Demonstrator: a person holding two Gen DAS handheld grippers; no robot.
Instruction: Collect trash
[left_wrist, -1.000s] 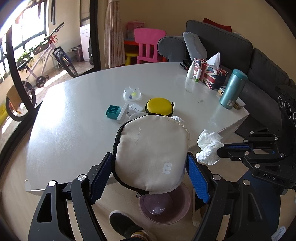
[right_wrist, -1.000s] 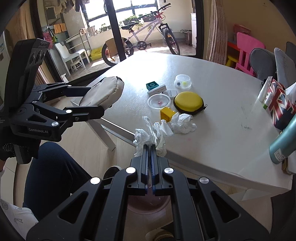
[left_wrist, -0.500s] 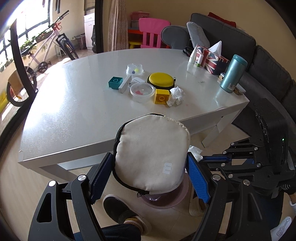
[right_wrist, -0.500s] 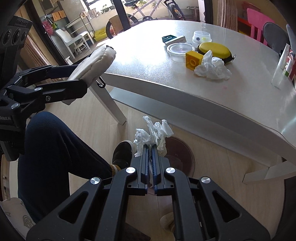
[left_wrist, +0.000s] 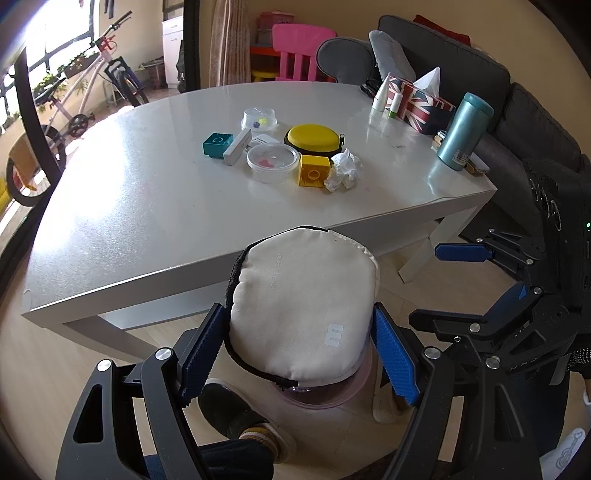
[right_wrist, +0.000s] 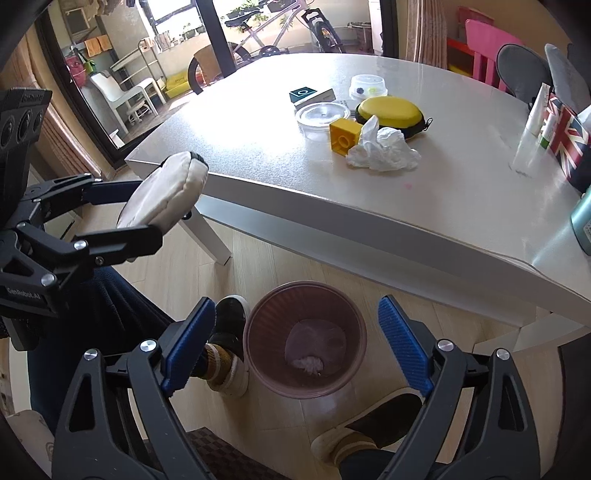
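My right gripper (right_wrist: 297, 343) is open and empty, right above a pink trash bin (right_wrist: 258, 350) on the floor. A crumpled white tissue (right_wrist: 308, 363) lies at the bin's bottom. My left gripper (left_wrist: 301, 339) is shut on a beige zippered pouch (left_wrist: 303, 306) and holds it above the floor, in front of the table; it shows at the left in the right wrist view (right_wrist: 162, 197). Another crumpled white tissue (left_wrist: 343, 171) lies on the white table (left_wrist: 147, 206) beside a yellow brick (left_wrist: 314, 170); it also shows in the right wrist view (right_wrist: 384, 149).
On the table stand a yellow round case (left_wrist: 313, 137), a clear lidded dish (left_wrist: 272, 162), a teal block (left_wrist: 218, 144), a small clear bowl (left_wrist: 259, 119), a flag-print tissue box (left_wrist: 417, 101) and a teal flask (left_wrist: 464, 131). My shoes (right_wrist: 229, 343) flank the bin. A sofa (left_wrist: 517, 110) stands at right.
My right gripper opened over the bin and the tissue it held dropped into the bin. The left gripper with the pouch has pulled back a little from the table.
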